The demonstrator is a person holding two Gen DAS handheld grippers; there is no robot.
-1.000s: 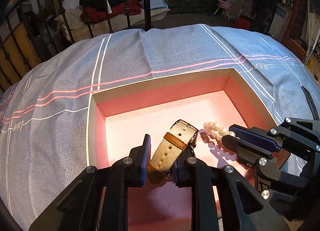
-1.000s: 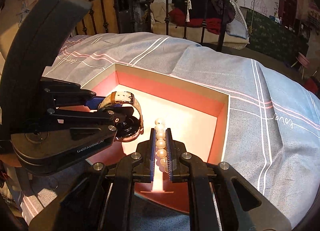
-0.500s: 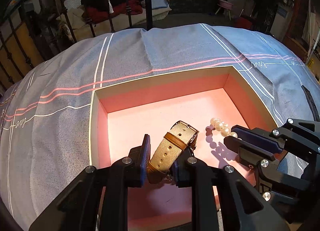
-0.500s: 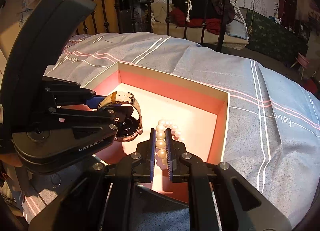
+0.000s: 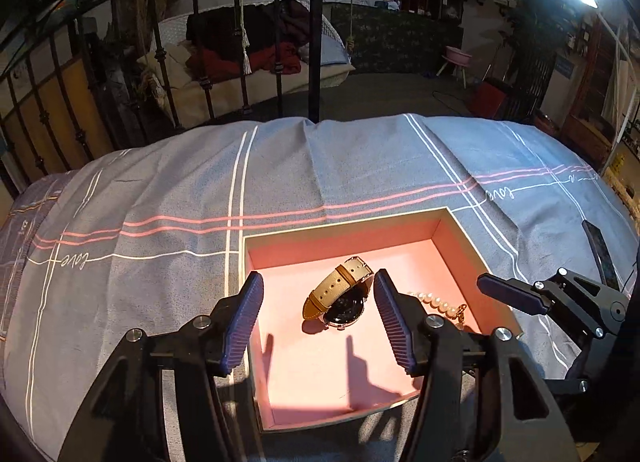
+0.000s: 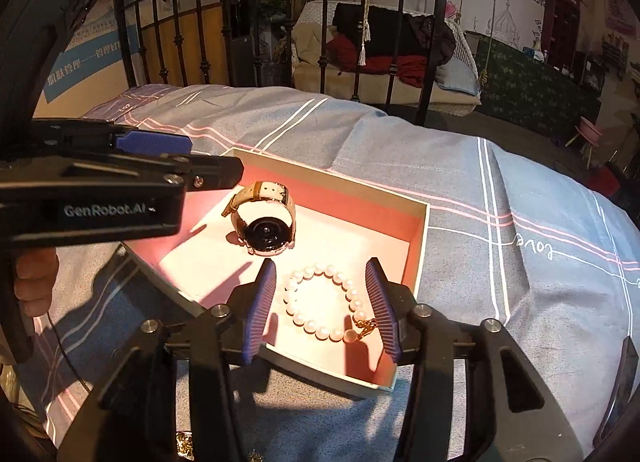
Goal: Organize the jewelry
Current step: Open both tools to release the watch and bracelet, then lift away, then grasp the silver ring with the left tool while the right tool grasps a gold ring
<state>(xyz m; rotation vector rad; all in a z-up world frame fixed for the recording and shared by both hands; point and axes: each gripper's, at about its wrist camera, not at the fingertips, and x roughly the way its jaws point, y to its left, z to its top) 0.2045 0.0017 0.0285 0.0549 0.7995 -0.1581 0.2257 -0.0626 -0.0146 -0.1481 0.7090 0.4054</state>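
Tongs on both my sides gape with nothing held: left tongs [image 5: 318, 316], right tongs [image 6: 322, 308]. I see the watch [image 6: 266, 223] and pearl bracelet [image 6: 326, 304] lying apart inside the pink-lined box [image 6: 420, 242] on the bed [image 6: 500, 282].

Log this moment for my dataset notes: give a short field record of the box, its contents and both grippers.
box: pink-lined box on the striped bedcover
watch: watch on the box floor, free of both grippers
bracelet: pearl bracelet lying flat beside the watch
left gripper: left gripper, jaws open
right gripper: right gripper, jaws open, over the bracelet
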